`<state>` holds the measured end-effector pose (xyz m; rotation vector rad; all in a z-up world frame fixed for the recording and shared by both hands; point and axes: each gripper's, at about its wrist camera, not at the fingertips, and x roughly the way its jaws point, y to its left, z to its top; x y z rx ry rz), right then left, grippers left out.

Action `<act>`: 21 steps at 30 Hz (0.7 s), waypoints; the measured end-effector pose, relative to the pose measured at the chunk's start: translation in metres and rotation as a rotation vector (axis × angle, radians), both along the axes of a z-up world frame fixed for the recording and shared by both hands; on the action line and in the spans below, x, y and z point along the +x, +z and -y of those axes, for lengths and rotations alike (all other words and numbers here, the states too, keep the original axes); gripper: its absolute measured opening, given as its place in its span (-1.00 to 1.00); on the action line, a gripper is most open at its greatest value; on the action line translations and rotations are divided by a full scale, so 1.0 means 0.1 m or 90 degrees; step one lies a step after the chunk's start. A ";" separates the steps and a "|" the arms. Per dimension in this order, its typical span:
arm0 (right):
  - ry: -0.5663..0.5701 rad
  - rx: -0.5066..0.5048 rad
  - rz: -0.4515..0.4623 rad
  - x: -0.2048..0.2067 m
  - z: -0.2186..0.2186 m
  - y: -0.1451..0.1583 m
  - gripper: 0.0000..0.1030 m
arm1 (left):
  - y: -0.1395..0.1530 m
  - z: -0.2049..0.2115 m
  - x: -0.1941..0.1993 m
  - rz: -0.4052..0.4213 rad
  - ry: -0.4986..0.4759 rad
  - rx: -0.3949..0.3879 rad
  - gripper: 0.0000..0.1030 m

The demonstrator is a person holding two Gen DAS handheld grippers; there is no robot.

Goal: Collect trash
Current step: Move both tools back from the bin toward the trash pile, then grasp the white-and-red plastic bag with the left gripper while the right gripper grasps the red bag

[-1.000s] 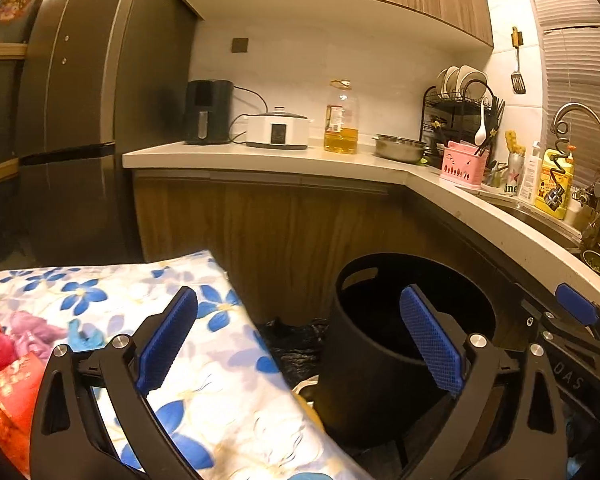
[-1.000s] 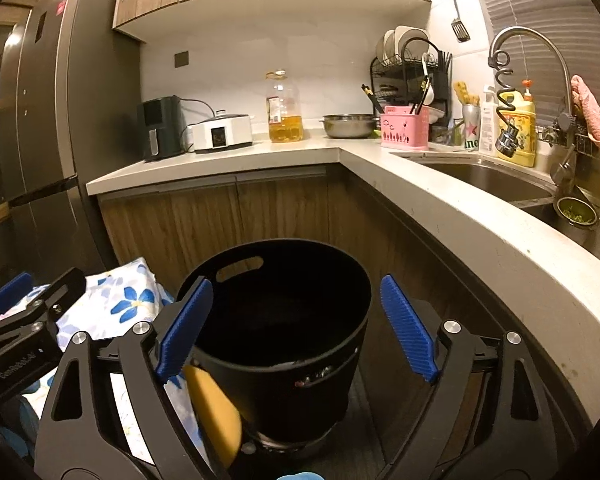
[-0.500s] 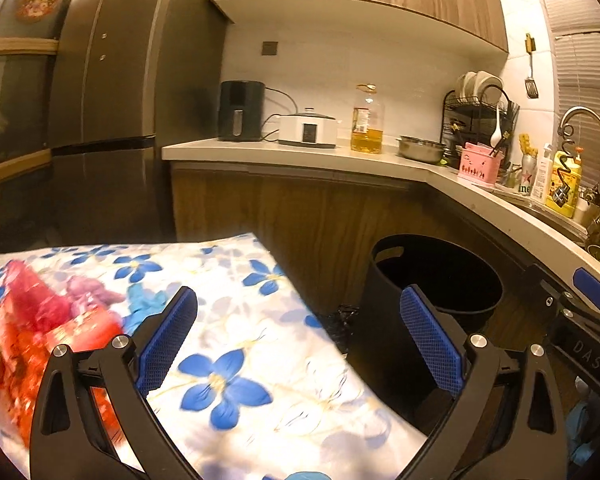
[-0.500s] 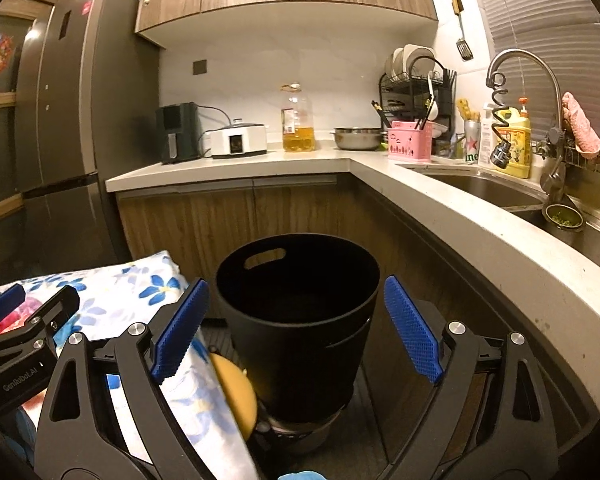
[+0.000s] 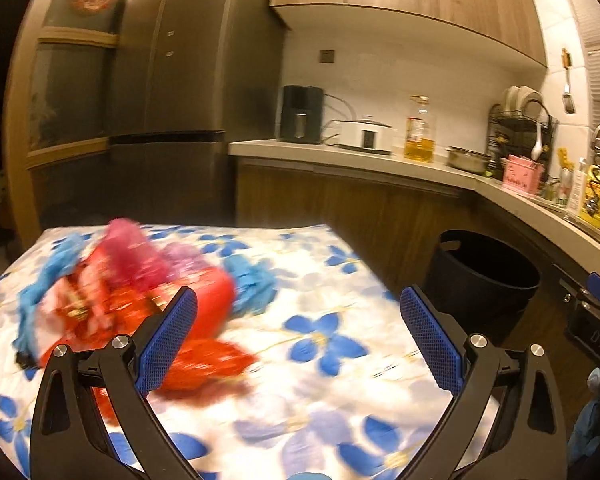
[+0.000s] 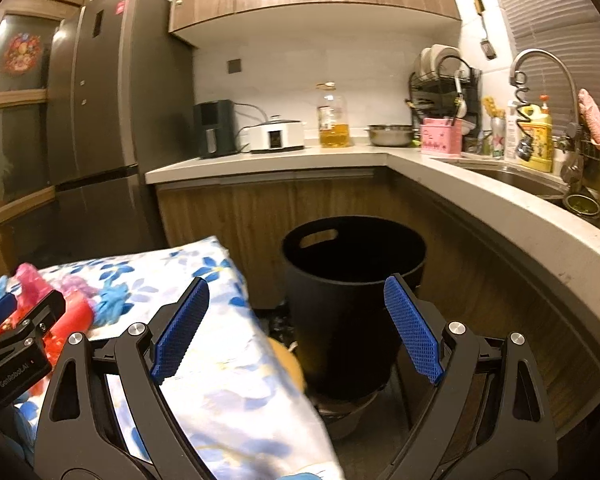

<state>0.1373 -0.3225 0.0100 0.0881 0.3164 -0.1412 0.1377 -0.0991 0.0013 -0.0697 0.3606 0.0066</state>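
While both of our grippers stand wide with nothing between the pads, no trash is yet collected: the left gripper (image 5: 298, 336) faces the heap of red, pink and blue wrappers (image 5: 132, 296) lying on the flowered tablecloth (image 5: 340, 344), and the right gripper (image 6: 296, 330) faces the black bin (image 6: 354, 280) beside the table, whose inside looks dark and, we judge, empty; every pickup remains

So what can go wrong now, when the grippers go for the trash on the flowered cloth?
The trash pile is a loose heap of wrappers, so the open left gripper may pinch only one piece, or snag the flowered cloth. The black bin stands off the cloth's edge, so pieces could drop in transit.
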 end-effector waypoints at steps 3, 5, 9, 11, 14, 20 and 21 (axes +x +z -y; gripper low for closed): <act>0.030 -0.002 -0.002 -0.01 -0.21 -0.05 0.71 | -0.06 -0.21 -0.08 -0.003 0.034 0.008 0.88; 0.050 -0.005 -0.004 -0.01 -0.35 -0.09 0.71 | -0.11 -0.39 -0.14 -0.005 0.064 0.008 0.88; 0.102 -0.009 -0.018 -0.01 -0.72 -0.20 0.71 | -0.20 -0.77 -0.25 -0.008 0.123 0.006 0.88; 0.123 -0.014 -0.027 0.00 -0.88 -0.26 0.71 | -0.23 -0.93 -0.29 -0.009 0.149 0.013 0.88; 0.153 -0.014 -0.039 0.01 -1.10 -0.32 0.71 | -0.28 -1.13 -0.30 -0.016 0.178 0.018 0.88; 0.199 -0.024 -0.058 0.03 -1.47 -0.44 0.71 | -0.41 -1.42 -0.16 -0.059 0.184 -0.006 0.35; 0.203 -0.026 -0.059 0.04 -1.51 -0.44 0.71 | -0.43 -1.44 -0.14 -0.065 0.182 -0.008 0.27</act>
